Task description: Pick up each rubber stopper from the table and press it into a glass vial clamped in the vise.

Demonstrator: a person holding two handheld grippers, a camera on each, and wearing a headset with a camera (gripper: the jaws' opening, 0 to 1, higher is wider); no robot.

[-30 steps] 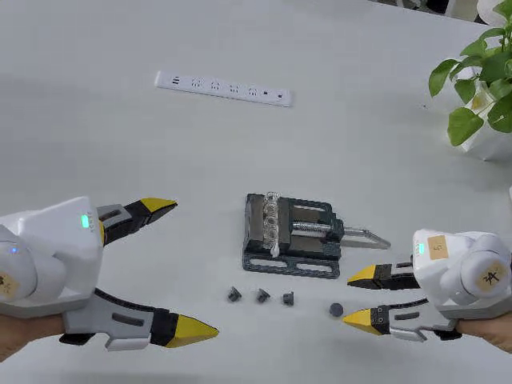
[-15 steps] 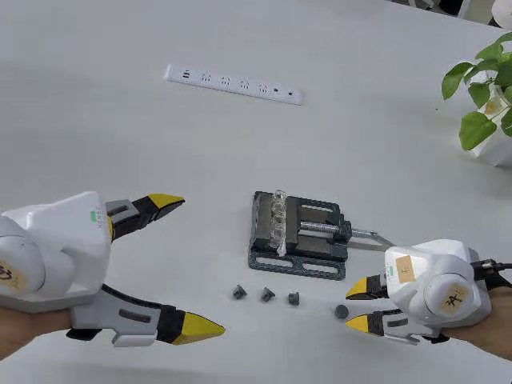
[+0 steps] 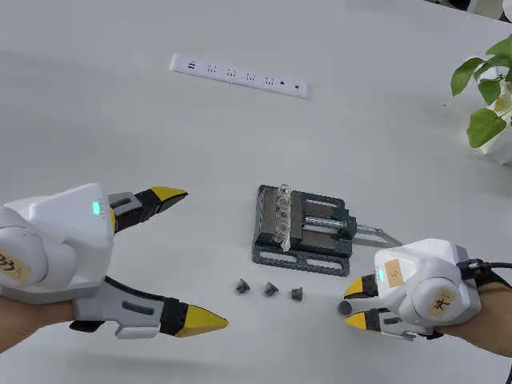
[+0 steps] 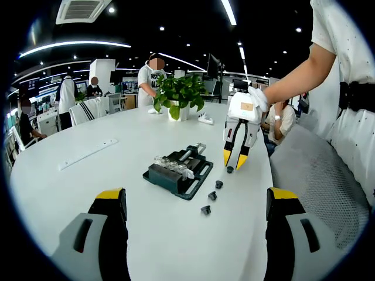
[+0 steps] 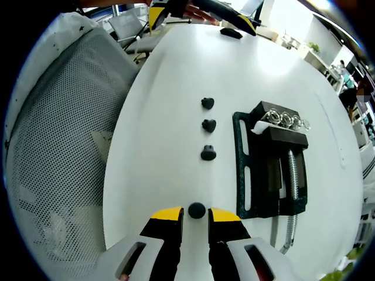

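**If pinched off-centre, the stopper point(image 5: 197, 209) may roll**

Since the stopper lies loose on the counter point(image 5: 152, 146) between the right gripper's point(image 3: 357, 304) slightly parted tips, an uneven squeeze could flick it away. The left gripper point(image 3: 190, 258) hangs wide open.

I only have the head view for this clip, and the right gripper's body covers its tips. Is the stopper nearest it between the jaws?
Observer: Yes. In the right gripper view the stopper sits on the table between the yellow tips of the right gripper. The jaws stand narrowly apart, not clamped on it.
Operator: Any vials plugged yet?
Observer: None that I can see. The vials in the vise show clear, open mouths.
Operator: What is the gripper's angle?
Observer: The left gripper view shows it pointing steeply down, tips at table level.
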